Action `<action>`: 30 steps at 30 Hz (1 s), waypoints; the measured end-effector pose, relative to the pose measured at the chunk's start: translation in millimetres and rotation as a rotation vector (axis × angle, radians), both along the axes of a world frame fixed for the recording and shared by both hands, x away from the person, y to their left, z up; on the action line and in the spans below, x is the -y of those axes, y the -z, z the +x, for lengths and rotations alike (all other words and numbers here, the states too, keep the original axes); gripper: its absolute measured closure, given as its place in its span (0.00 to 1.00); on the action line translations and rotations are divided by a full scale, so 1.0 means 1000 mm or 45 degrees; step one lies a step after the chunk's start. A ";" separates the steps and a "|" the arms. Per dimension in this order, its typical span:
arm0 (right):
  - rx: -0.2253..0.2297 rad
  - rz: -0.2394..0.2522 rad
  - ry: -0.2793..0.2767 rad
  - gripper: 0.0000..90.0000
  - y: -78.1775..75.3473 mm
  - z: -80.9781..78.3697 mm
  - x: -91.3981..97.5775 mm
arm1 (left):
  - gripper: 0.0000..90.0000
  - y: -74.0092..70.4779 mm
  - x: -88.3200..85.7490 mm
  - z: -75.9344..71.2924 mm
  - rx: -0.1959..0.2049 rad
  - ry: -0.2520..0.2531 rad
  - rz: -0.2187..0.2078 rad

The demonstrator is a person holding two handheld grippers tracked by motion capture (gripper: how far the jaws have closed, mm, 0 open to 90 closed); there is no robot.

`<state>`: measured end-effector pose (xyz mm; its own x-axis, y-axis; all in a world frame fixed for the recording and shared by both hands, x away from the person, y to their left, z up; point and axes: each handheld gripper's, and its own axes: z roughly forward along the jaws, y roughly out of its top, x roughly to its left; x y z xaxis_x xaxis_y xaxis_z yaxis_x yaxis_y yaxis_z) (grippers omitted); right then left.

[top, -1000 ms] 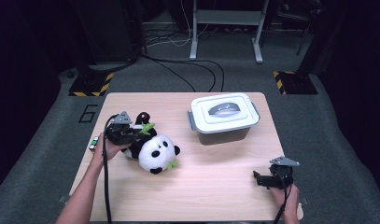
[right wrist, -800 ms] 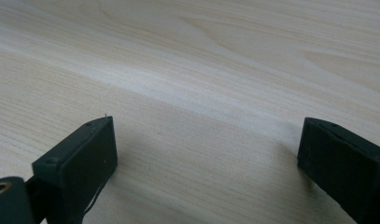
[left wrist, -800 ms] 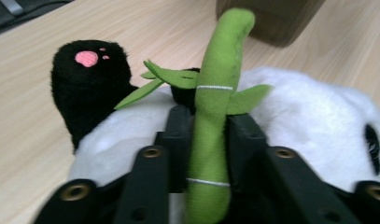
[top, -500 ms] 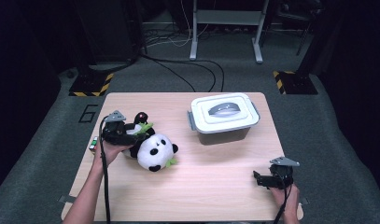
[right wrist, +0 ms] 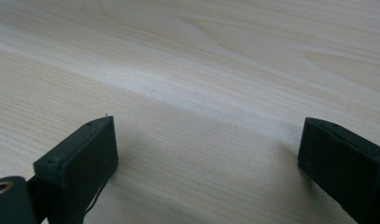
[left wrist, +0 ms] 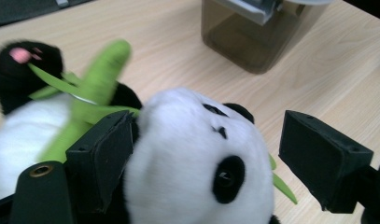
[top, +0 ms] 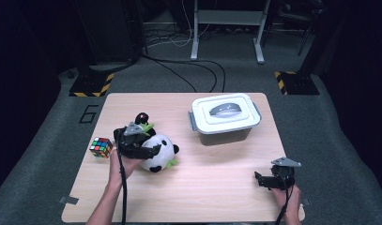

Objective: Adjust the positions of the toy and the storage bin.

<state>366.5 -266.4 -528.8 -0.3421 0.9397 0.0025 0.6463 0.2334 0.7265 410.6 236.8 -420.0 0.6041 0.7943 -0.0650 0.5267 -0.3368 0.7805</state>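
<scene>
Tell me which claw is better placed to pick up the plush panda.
The left claw. Its open jaws already stand on both sides of the plush panda's head. The right claw is open over bare table near the front right corner, far from it.

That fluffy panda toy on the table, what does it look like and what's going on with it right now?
The panda is a soft plush toy, white with black ears, eye patches and limbs, and it carries green bamboo-like leaves. It lies on its side on the wooden table, left of the lidded plastic box. The left gripper straddles its head with the jaws open: one jaw presses the fur, the other stands clear.
</scene>
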 end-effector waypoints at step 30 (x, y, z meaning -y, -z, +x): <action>0.003 -0.004 0.007 0.05 0.000 0.000 0.000 | 0.63 0.031 -0.017 -0.017 0.062 -0.001 0.070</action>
<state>366.3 -266.3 -528.8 -0.3368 0.9416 -0.0010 0.6457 0.2317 0.7276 393.1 253.8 -450.6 0.6051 0.7961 0.0085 0.4886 -0.3798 0.7855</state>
